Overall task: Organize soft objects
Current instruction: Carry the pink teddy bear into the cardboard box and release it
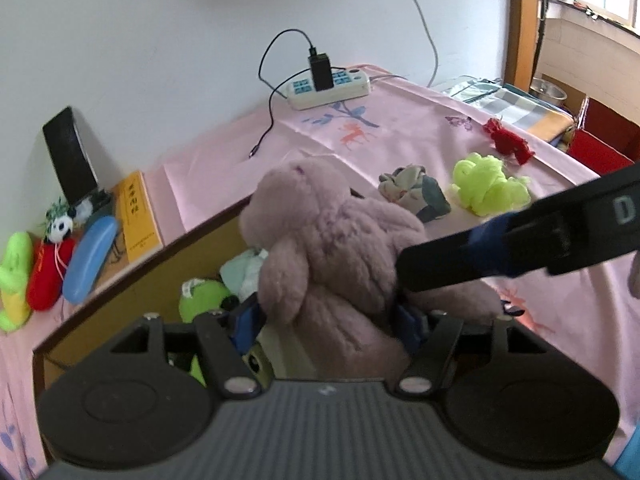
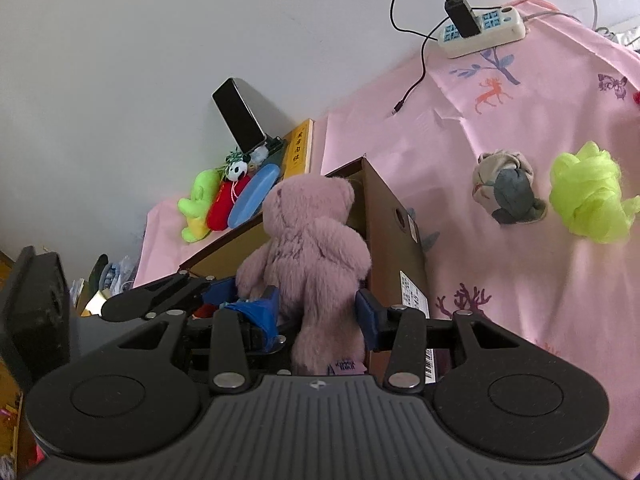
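Left wrist view: we see our left gripper [image 1: 328, 320] with blue pads on either side of a mauve plush bear [image 1: 332, 248], jaws wide, the bear between them; whether the pads press it we cannot tell. The bear sits upright over an open cardboard box [image 1: 132, 280] on a pink cloth [image 1: 400, 136]. Our right gripper [image 2: 318, 312] flanks the bear's lower body; its grip is also unclear. A lime mesh puff [image 1: 490, 184] lies near.

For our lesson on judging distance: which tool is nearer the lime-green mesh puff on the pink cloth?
Right. The right tool straddles the plush bear from the side facing the lime-green mesh puff; the left tool straddles it from the opposite side, farther away.
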A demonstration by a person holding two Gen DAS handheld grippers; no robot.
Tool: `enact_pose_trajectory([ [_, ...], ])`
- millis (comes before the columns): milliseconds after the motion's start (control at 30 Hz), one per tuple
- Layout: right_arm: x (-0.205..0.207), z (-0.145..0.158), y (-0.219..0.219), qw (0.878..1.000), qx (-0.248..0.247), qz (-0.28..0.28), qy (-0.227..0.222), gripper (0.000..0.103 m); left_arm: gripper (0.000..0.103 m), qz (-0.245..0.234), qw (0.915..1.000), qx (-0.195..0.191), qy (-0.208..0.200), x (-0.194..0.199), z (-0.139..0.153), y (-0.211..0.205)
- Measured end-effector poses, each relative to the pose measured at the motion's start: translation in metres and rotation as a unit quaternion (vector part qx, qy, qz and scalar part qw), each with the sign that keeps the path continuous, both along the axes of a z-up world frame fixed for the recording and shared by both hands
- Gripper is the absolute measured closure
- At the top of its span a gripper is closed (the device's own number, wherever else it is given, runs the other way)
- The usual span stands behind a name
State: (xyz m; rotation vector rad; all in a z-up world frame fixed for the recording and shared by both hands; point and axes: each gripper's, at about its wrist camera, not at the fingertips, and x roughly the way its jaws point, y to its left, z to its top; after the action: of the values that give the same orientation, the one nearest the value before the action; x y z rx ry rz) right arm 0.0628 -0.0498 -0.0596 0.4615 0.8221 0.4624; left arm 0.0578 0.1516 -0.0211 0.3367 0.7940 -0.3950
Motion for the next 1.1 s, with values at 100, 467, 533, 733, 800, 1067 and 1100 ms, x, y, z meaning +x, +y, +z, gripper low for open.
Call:
enact_pose_trajectory([
  [100, -0.005, 0.003, -0.001, 1.0, -0.016, 0.001, -0.014, 0.076, 0.034, 0.019, 0.9998, 0.006, -0.002, -0.004, 0.0, 0.0],
  [467, -0.012, 0.009, 0.012, 0.997, -0.016, 0.035, -0.061, 0.076, 0.033, 0.056, 0.9979, -0.008, -0.031, -0.034, 0.02, 0.009],
  [533, -0.009, 0.005, 0.018, 0.997, -0.021, 0.04, -0.058, 0.076, 0.033, 0.056, 0.9977, -0.01, -0.038, -0.038, 0.022, 0.01],
  [733, 0.013, -0.012, 0.031, 0.998, -0.043, 0.034, -0.009, 0.076, 0.033, 0.056, 0.9979, -0.003, -0.034, -0.044, 0.019, 0.006],
  [800, 0.012, -0.012, 0.029, 0.999, -0.036, 0.028, -0.008, 0.076, 0.033, 0.054, 0.9978, 0.0, -0.038, -0.046, 0.019, 0.005],
  [1067, 0.007, 0.005, 0.019, 0.998, -0.034, 0.004, -0.048, 0.076, 0.033, 0.046, 0.9981, -0.02, -0.035, -0.049, 0.022, 0.005],
  [1100, 0.009, 0.007, 0.02, 0.998, -0.033, 0.003, -0.053, 0.076, 0.033, 0.043, 0.9982, -0.026, -0.032, -0.048, 0.022, 0.004],
])
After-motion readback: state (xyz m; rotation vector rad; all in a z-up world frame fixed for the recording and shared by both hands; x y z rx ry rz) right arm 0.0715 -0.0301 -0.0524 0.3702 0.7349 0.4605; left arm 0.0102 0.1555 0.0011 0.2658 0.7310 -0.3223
